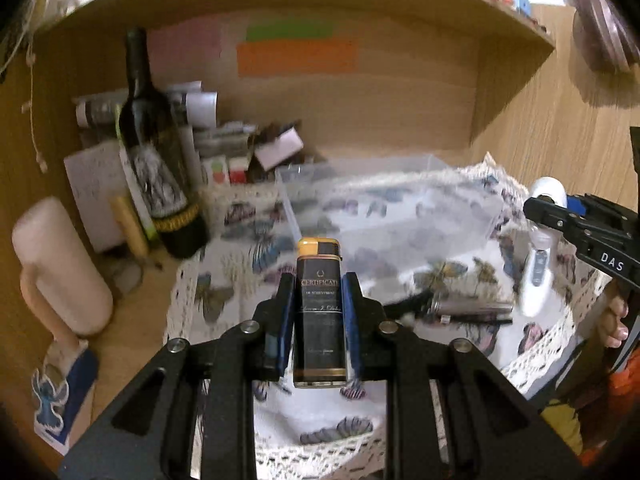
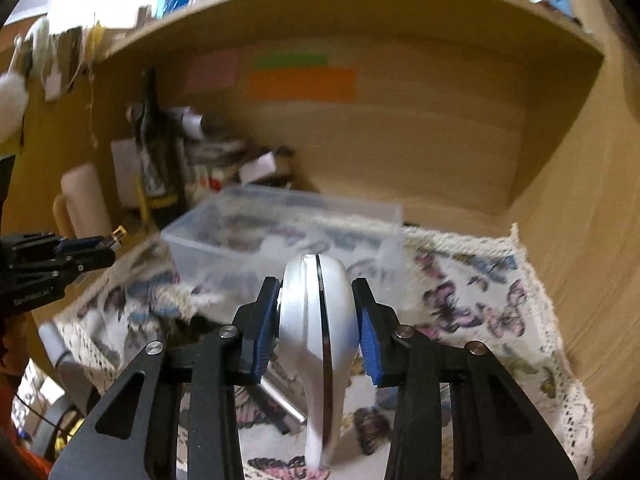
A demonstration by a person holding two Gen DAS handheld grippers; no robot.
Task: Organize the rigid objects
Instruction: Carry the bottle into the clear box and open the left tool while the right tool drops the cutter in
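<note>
My left gripper [image 1: 319, 292] is shut on a black and gold lighter [image 1: 319, 312], held upright above the butterfly-print cloth [image 1: 224, 280]. My right gripper [image 2: 318, 300] is shut on a white and silver handheld device [image 2: 316, 320], also seen in the left wrist view [image 1: 538, 252]. A clear plastic box [image 2: 280, 236] stands on the cloth just beyond both grippers; it also shows in the left wrist view [image 1: 384, 200]. The left gripper shows at the left edge of the right wrist view [image 2: 100, 250].
A dark wine bottle [image 1: 160, 152], a cream mug [image 1: 60, 264], papers and small boxes crowd the shelf's back left. A metal pen-like tube [image 1: 472, 310] lies on the cloth. The wooden shelf wall [image 2: 580, 200] stands at the right.
</note>
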